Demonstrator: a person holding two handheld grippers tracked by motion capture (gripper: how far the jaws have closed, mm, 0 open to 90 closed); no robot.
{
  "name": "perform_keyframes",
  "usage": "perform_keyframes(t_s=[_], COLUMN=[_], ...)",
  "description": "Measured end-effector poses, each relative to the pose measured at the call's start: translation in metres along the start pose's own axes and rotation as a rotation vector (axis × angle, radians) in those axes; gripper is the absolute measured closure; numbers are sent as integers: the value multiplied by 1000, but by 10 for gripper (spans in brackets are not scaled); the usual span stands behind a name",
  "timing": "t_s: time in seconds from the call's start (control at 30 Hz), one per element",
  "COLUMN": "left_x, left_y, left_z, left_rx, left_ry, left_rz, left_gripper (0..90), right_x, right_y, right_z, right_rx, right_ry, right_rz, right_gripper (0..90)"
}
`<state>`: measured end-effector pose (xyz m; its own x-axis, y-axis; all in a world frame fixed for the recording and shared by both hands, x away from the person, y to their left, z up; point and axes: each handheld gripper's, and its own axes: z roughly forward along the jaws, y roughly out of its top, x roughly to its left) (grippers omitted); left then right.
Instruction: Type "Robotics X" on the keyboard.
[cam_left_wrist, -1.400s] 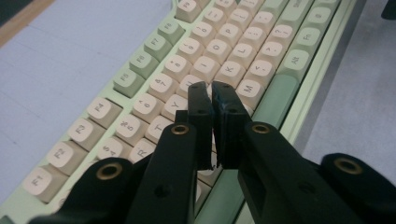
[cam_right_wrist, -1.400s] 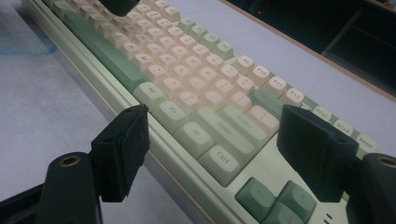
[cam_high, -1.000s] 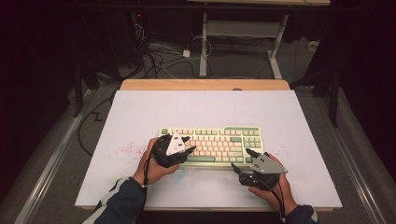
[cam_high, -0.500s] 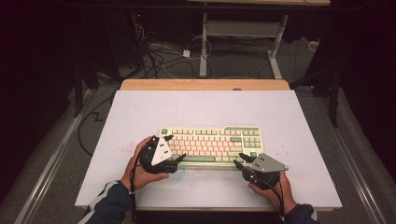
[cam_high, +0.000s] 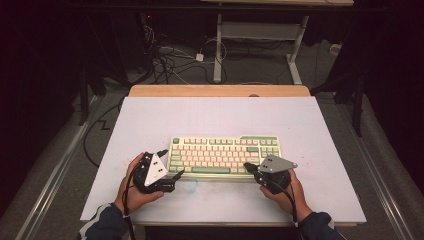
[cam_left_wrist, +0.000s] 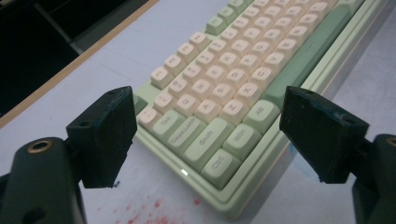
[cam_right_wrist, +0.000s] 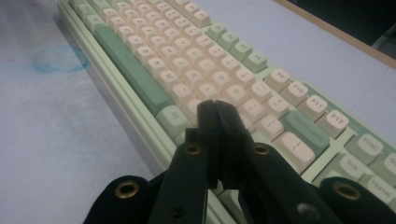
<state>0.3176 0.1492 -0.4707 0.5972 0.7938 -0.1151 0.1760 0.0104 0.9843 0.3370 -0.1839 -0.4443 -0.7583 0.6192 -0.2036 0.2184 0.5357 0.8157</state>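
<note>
- Left gripper (cam_high: 172, 179): off the keyboard's left end, near the front corner; jaws have just been opening and now stand wide, nothing between them; in the left gripper view the corner keys sit in the gap, untouched.
- Keyboard (cam_high: 225, 156): pale green with cream keys, lying flat at the table's middle, square to the front edge.
- Right gripper (cam_high: 248, 167): at the keyboard's front right; jaws have just been closing and now meet tip to tip, gripping nothing; tips poised over keys near the green space bar (cam_right_wrist: 133, 70).
- Risk: closed tips could slip between keys or press two at once; a sideways push could skid the keyboard.
- Room: white table (cam_high: 150, 120) bare all around; front edge close behind both hands; blue ring mark (cam_high: 190, 186) and red specks only.
</note>
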Motion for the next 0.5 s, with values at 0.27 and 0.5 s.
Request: perform_keyframes(t_s=[0.27, 0.5], left_x=[10, 10], left_y=[-10, -12], left_z=[-13, -15], left_rx=[33, 44], left_ry=[42, 42], left_rz=[7, 0], left_gripper=[177, 178], right_x=[-7, -12], right_y=[23, 38], right_z=[24, 46], right_rx=[34, 62], right_ry=[15, 9], right_rz=[8, 30], right_gripper=[900, 900])
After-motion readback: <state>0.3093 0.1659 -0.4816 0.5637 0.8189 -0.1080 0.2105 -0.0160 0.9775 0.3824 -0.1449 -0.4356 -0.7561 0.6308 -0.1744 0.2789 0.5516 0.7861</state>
